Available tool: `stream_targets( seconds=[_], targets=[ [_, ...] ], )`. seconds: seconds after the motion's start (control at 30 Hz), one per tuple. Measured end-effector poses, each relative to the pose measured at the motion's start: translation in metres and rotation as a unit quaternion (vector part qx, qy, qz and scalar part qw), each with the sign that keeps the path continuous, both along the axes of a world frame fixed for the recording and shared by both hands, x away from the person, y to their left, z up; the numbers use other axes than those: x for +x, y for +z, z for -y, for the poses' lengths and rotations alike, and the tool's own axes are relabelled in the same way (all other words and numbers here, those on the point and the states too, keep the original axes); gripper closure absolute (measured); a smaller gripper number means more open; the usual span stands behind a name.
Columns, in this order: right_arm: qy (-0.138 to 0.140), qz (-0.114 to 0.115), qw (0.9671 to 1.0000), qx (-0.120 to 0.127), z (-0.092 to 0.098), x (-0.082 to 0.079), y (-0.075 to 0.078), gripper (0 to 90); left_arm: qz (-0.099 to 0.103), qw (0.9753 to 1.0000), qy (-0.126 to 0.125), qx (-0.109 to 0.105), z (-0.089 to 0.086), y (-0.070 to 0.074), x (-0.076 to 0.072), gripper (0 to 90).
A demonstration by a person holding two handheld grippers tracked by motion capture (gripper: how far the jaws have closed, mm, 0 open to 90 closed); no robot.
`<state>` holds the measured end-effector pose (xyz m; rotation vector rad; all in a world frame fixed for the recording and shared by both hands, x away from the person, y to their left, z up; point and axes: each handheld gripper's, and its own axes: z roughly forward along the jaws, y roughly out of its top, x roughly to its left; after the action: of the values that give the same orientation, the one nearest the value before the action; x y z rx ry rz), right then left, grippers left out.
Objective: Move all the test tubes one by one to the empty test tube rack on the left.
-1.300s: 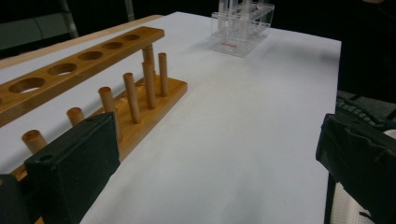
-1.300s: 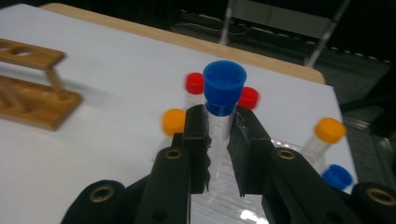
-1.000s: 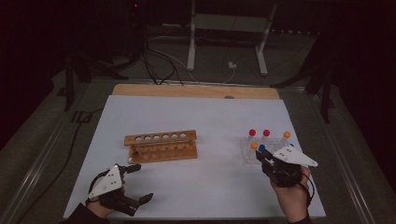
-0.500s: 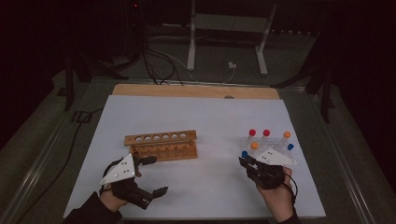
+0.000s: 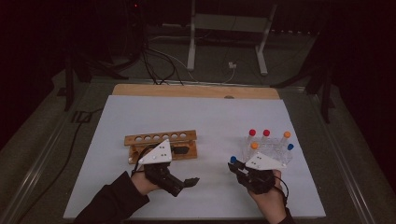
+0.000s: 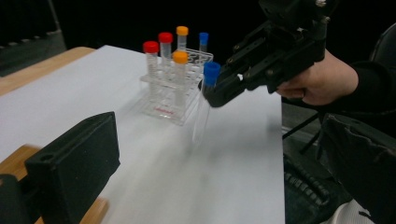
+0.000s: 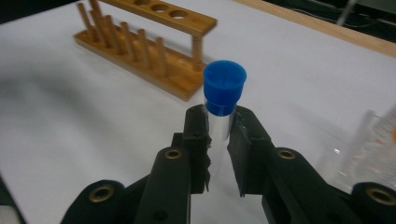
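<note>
Right gripper view: right tongs [image 7: 218,128] pinching clear plastic blue-capped test tube [image 7: 224,88] just below its cap, off the white counter [image 7: 70,116]. Left tongs [image 5: 187,181] spread, near the long wooden tube rack [image 5: 161,138]; clear plastic rack [image 5: 275,150] far right.

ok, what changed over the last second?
The right gripper, shut on a blue-capped clear plastic tube, carried it left, away from the clear tube rack. The left gripper moved up beside the wooden rack. Both racks and the other tubes stayed put.

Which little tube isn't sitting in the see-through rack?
The blue-capped tube clamped in the right gripper. It hangs above the table beside the clear rack, while the red, orange and other blue-capped tubes stand in it.
</note>
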<state>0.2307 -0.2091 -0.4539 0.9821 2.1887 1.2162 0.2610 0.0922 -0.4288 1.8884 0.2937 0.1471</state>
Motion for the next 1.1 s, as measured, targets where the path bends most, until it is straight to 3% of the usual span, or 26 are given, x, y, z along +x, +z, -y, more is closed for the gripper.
stream_targets(
  seconds=[0.13, 0.23, 0.3, 0.43, 0.63, 0.8, 1.07, 1.1],
  targets=[
    [0.006, 0.0, 1.0, -0.001, -0.003, -0.001, 0.0, 76.9, 0.003, 1.0, -0.003, -0.002, 0.017, 0.004, 0.006, 3.3],
    [0.012, -0.003, 0.9999, -0.003, -0.007, -0.001, -0.002, 76.8, 0.005, 0.9999, -0.006, -0.012, 0.03, 0.006, 0.012, 7.9],
    [0.017, -0.004, 0.9998, -0.005, -0.009, -0.003, -0.002, 76.8, 0.007, 0.9998, -0.002, -0.016, 0.036, 0.006, 0.015, 16.0],
    [0.018, -0.002, 0.9998, -0.006, -0.011, -0.003, -0.002, 76.9, 0.008, 0.9997, -0.006, -0.024, 0.05, 0.004, 0.019, 19.5],
    [0.02, -0.004, 0.9998, -0.006, -0.011, -0.003, -0.002, 76.8, 0.016, 0.9998, -0.01, -0.003, 0.067, -0.006, 0.021, 34.1],
    [0.02, -0.005, 0.9998, -0.007, -0.011, -0.003, -0.003, 76.8, 0.012, 0.9999, -0.011, -0.001, 0.073, -0.01, 0.025, 44.7],
    [0.02, -0.005, 0.9998, -0.007, -0.011, -0.003, -0.003, 76.8, 0.01, 0.9999, -0.011, 0.005, 0.085, -0.013, 0.026, 55.6],
    [0.019, -0.005, 0.9998, -0.007, -0.011, -0.003, -0.003, 76.8, 0.009, 0.9998, -0.012, 0.016, 0.087, -0.014, 0.026, 57.2]
  ],
)
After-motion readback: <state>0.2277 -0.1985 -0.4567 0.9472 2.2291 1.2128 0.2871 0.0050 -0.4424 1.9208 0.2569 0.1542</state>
